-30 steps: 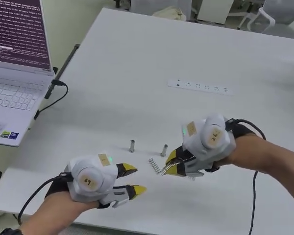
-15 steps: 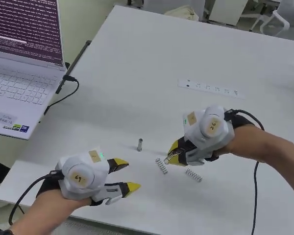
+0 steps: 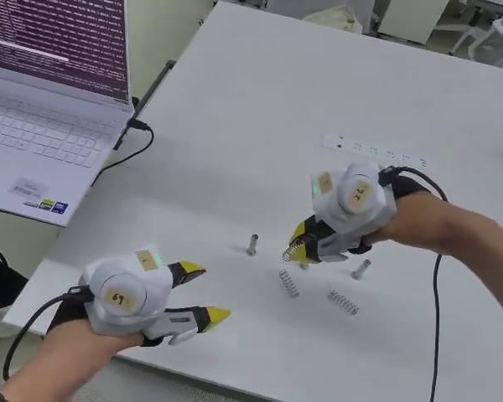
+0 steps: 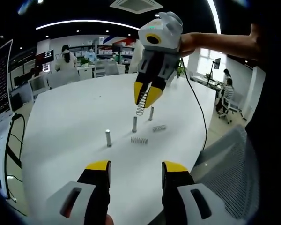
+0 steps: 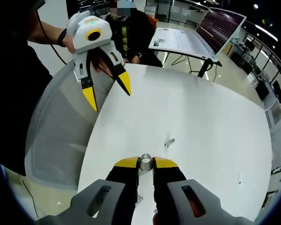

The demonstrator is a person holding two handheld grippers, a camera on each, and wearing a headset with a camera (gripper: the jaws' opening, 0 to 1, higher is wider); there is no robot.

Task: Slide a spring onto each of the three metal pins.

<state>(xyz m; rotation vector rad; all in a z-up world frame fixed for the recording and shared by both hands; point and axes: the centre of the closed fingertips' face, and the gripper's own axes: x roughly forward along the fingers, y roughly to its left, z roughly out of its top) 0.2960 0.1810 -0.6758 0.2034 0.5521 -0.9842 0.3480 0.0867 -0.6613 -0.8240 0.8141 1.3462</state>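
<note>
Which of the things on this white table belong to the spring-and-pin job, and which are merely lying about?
Job: three short metal pins; two loose coiled wire springs; a third spring held in the right gripper.
Lying about: open silver laptop; white power strip; black cable.

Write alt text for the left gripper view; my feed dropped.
The right claw holds a spring just above the middle pin of three on the white table. Two loose springs lie beside the pins; the left claw is open in the foreground.
</note>
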